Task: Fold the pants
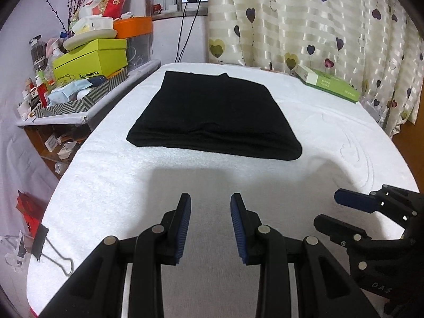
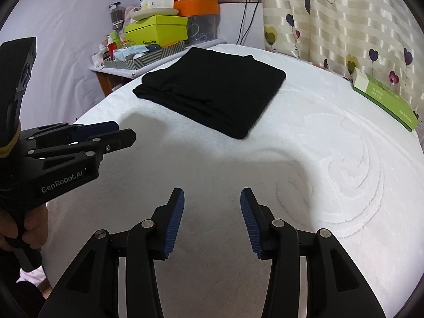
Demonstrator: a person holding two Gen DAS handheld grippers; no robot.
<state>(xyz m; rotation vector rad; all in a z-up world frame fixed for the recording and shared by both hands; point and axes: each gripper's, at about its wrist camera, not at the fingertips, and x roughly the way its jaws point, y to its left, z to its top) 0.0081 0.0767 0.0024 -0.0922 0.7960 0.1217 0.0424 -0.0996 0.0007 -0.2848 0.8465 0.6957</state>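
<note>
1. Black pants (image 1: 214,116), folded into a flat, layered rectangle, lie on a white textured cloth (image 1: 185,175) that covers the worktop, well ahead of both sets of fingers and touched by neither.
2. The folded bundle sits straight beyond the left gripper (image 1: 210,200); from the right gripper (image 2: 212,194) it lies ahead and slightly to the left, its stacked edges facing that camera.
3. The left gripper hangs over bare cloth with its blue-padded fingers (image 1: 185,212) parted and nothing between them.
4. The right gripper is likewise spread wide and empty, its blue pads (image 2: 175,220) above the cloth; in the left wrist view it appears just off to the right of the left fingers, the two tools near each other but apart.
5. A hand (image 2: 29,228) grips the left tool's handle at the left edge of the right wrist view.
6. Beyond the right fingers, a green and white box (image 1: 327,86) rests at the far right edge of the worktop, against a striped curtain printed with hearts (image 1: 318,21).
7. Left of the left fingers, a black binder clip (image 1: 42,243) pinches the cloth's edge.
8. Farther off to the left, a cluttered side shelf (image 1: 87,106) carries a lime-green box (image 1: 91,58), an orange box (image 1: 133,26) and bottles.
</note>
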